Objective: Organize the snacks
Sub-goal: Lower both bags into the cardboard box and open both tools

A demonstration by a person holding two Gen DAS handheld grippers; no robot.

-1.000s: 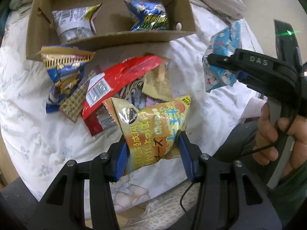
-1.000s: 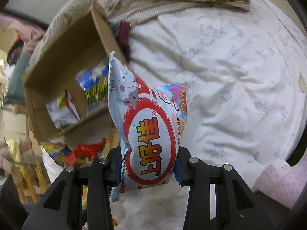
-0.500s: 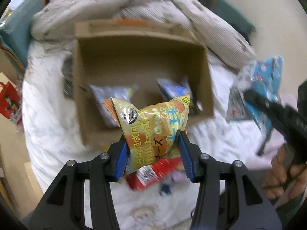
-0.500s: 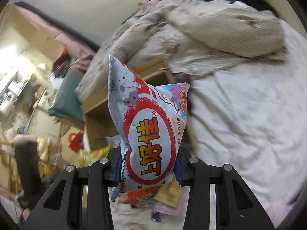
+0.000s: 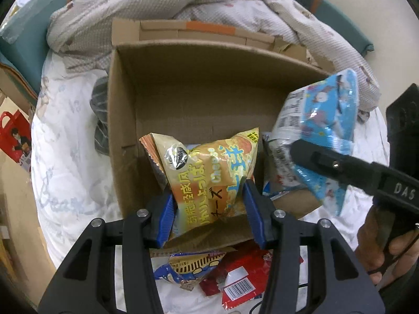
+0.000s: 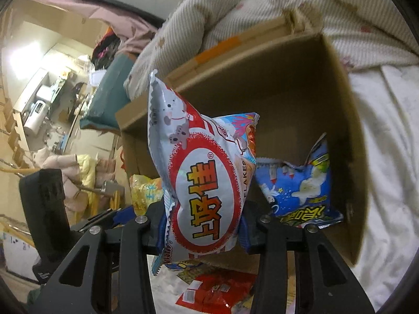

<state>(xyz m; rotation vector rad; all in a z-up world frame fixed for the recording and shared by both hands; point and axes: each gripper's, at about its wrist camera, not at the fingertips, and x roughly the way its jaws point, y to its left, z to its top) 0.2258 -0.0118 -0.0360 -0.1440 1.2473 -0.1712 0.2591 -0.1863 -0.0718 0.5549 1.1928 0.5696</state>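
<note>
My left gripper (image 5: 209,204) is shut on a yellow cheese-snack bag (image 5: 209,167), which hangs over the near part of an open cardboard box (image 5: 199,78). My right gripper (image 6: 203,225) is shut on a white and red puffed-snack bag (image 6: 201,183), held over the box's right side (image 6: 340,130). The left wrist view shows that same bag's blue back (image 5: 322,130) at the box's right wall. A blue star-print bag (image 6: 296,191) lies inside the box. The box floor under the yellow bag is hidden.
Loose snacks lie on the white sheet in front of the box, among them a red packet (image 5: 243,277) and a blue and yellow bag (image 5: 188,267). A rumpled quilt (image 5: 183,5) is piled behind the box. A person's hand (image 5: 387,243) grips the right tool.
Both grippers have carried their bags away from the snack pile to above the box. The right view has swung from the bare sheet round to the box's inside.
</note>
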